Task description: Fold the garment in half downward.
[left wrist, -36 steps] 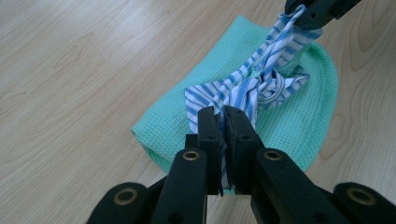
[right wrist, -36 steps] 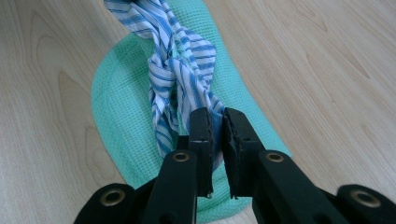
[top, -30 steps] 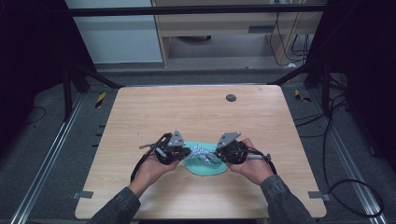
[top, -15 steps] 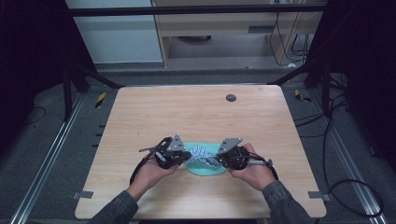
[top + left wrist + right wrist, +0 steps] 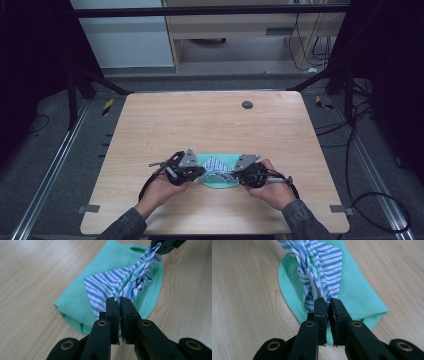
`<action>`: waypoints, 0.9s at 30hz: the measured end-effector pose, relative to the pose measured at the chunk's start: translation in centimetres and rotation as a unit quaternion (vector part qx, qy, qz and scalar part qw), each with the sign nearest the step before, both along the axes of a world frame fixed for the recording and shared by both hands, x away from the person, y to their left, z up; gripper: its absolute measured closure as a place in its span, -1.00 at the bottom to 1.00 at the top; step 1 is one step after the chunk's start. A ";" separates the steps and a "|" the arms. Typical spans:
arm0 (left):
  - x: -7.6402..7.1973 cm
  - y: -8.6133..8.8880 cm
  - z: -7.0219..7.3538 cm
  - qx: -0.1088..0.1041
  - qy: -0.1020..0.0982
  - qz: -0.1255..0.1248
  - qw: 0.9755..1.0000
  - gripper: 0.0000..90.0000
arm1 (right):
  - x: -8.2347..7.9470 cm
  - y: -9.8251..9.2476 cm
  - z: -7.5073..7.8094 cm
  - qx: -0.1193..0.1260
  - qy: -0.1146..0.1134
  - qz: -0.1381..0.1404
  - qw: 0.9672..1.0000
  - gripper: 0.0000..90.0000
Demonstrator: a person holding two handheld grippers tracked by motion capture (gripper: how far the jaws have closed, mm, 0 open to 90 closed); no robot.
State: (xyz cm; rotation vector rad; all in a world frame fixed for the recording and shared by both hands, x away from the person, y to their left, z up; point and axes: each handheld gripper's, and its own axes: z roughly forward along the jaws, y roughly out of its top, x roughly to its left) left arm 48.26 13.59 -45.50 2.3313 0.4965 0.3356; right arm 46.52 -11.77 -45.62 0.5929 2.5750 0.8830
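A blue-and-white striped cloth is stretched between my two grippers above a folded mint-green waffle cloth that lies on the wooden table. My left gripper is shut on the striped cloth's left end. My right gripper is shut on its other end. In the left gripper view the right gripper's jaw tips pinch the far end at the top. The green cloth stays flat under the bunched striped fabric.
A small dark round disc is set into the table near its far edge. Black frame posts and cables stand beyond the table's back and right sides. Both of the person's hands come in at the near edge.
Both grippers have drawn a little closer together over the green cloth, still holding the striped cloth between them.
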 end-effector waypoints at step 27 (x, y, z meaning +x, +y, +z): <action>-2.0 0.4 -1.8 0.005 -0.002 -0.024 1.000 0.89 | -1.9 -0.1 -1.0 -0.008 0.006 0.008 1.000 0.86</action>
